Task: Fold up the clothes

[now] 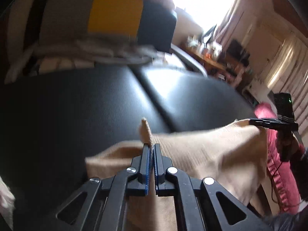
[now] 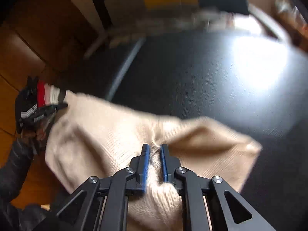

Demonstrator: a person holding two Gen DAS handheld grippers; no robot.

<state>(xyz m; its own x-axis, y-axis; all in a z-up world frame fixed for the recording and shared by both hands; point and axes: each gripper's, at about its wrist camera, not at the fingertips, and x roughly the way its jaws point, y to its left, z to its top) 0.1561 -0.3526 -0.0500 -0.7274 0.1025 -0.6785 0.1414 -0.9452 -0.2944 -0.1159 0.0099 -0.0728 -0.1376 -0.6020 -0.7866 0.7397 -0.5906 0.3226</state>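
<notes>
With both the left gripper and right gripper pinching the beige sweater in closed jaws, you're mid-fold; next, lay it flat on the desk.

A dark, leather-like surface with a seam down its middle fills the foreground, catching a bright glare. Behind it stands a panel blocked in grey, yellow and dark blue. A window blazes white, flanked by pale curtains. A cluttered wooden shelf lines the far wall. The floor is warm brown wood.
</notes>
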